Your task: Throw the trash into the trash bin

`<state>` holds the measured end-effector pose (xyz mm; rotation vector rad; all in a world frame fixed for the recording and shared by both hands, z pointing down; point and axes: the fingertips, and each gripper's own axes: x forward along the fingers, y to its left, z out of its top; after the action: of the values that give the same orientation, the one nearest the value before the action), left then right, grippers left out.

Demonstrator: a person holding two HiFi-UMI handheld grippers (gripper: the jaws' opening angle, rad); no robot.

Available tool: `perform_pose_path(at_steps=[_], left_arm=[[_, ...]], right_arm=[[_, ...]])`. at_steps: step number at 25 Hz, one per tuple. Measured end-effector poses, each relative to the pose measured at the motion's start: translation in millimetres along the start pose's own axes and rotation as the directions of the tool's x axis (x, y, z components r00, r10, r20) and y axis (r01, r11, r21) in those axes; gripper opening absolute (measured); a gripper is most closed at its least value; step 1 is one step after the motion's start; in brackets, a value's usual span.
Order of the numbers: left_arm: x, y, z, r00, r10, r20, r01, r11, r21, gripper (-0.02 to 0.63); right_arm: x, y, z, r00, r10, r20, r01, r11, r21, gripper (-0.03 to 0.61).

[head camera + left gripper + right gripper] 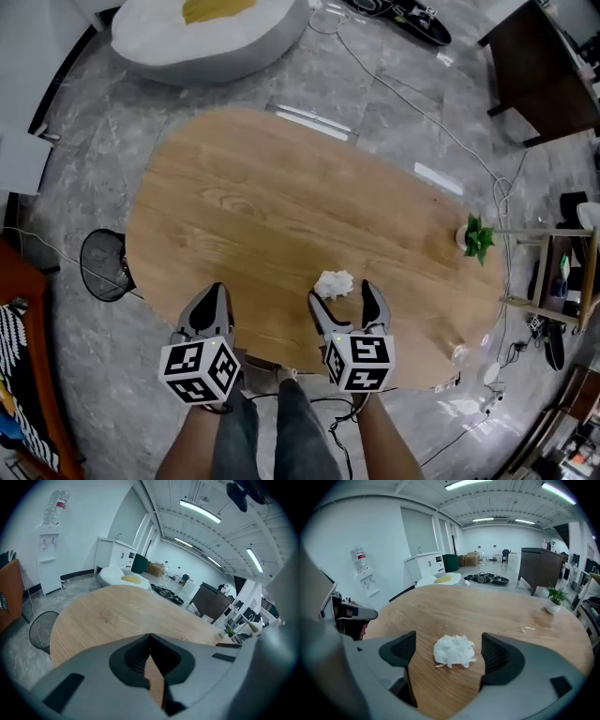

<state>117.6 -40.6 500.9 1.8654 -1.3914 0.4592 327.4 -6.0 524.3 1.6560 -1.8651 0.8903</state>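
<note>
While the crumpled white paper tissue [334,283] lies on the oval light-wood counter [253,197], close to its 6 o'clock edge, you have the right gripper [340,298] over it. The jaws are spread wide. The tissue sits between their tips and touches neither pad, so nothing is gripped yet.

The left gripper [216,292] hangs at 9 o'clock of the right one, over the same near edge. Its jaws are pressed together with nothing between them.

The round black wire-mesh trash bin [105,265] stands on the grey floor at the counter's 9 o'clock side, partly tucked under the rim. A small green potted plant [477,237] sits well clear at 3 o'clock.

Risks, as judgement:
- **Weak grip:** The tissue is light and loose. Close too high and you'll probably pinch only a fluffy corner, and it may slip out on the way to the bin.
- **Pushing or scraping:** Come in too low or off-centre and one jaw could shove the wad along the wood or scrape the counter.
- **Collision:** The carry goes toward 9 o'clock, straight past the left gripper, so the two could clash unless the left moves off.
- **Missed drop:** The bin is low and half under the rim. Let go over the counter edge or from too high and the tissue could drift onto the floor.
</note>
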Motion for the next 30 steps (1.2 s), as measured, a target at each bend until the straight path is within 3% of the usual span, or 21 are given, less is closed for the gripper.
perform_pose_path(at_steps=[6,23,30], left_arm=[[6,0,-9,1.000,0.018,-0.014,-0.018,1.000,0.006,-0.009],[15,11,-9,0.999,0.042,-0.005,-0.042,0.999,-0.016,-0.009],[15,17,-6,0.999,0.046,-0.004,-0.046,0.999,-0.017,-0.009]], right_arm=[[9,-4,-16,0.998,0.022,-0.052,-0.025,0.999,-0.046,0.420],[28,-7,-31,0.984,-0.018,-0.175,-0.010,0.988,-0.156,0.238],[30,-6,-32,0.981,-0.021,-0.195,-0.009,0.989,-0.150,0.180]])
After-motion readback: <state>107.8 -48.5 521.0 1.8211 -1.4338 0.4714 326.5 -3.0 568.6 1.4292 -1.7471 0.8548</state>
